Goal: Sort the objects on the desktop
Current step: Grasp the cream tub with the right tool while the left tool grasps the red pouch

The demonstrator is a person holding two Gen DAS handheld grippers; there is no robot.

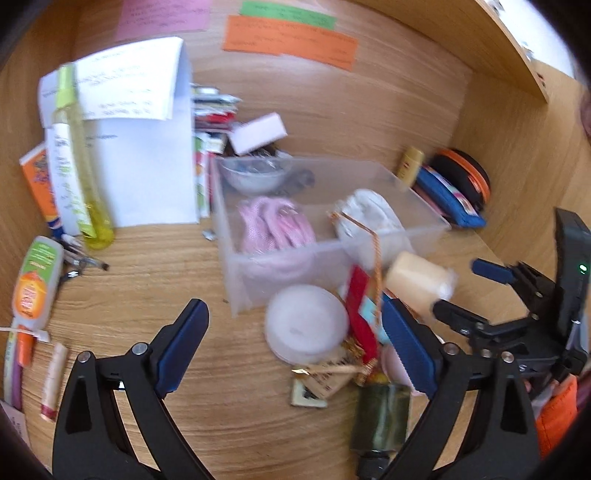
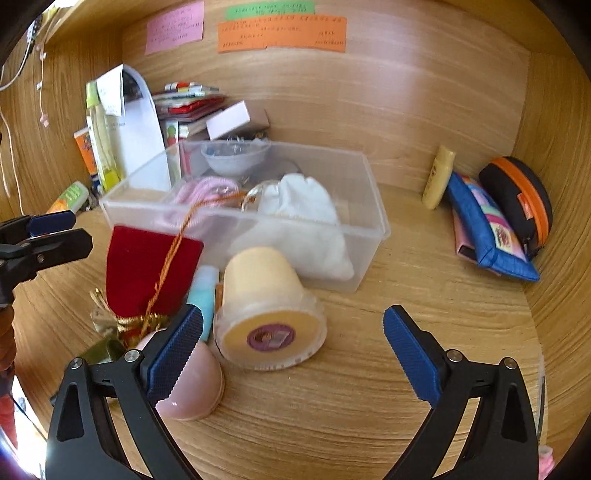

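Note:
A clear plastic bin (image 1: 417,218) (image 2: 369,236) on the wooden desk holds a pink cord (image 1: 273,225), a white cloth pouch (image 2: 303,203) and a small bowl (image 2: 232,157). In front of it lie a red velvet pouch (image 2: 147,273) with a gold cord, a yellow cup (image 2: 266,310) on its side, a pink egg-shaped case (image 2: 195,384) and a white round lid (image 1: 306,325). My left gripper (image 1: 295,354) is open over the lid. My right gripper (image 2: 295,358) is open just in front of the yellow cup, and it also shows in the left wrist view (image 1: 469,288).
Bottles, tubes and papers (image 1: 140,147) stand at the left. A blue pouch (image 2: 487,229), an orange-trimmed black case (image 2: 524,199) and a small yellow bottle (image 2: 439,177) lie at the right wall. Sticky notes (image 2: 280,33) hang on the back panel.

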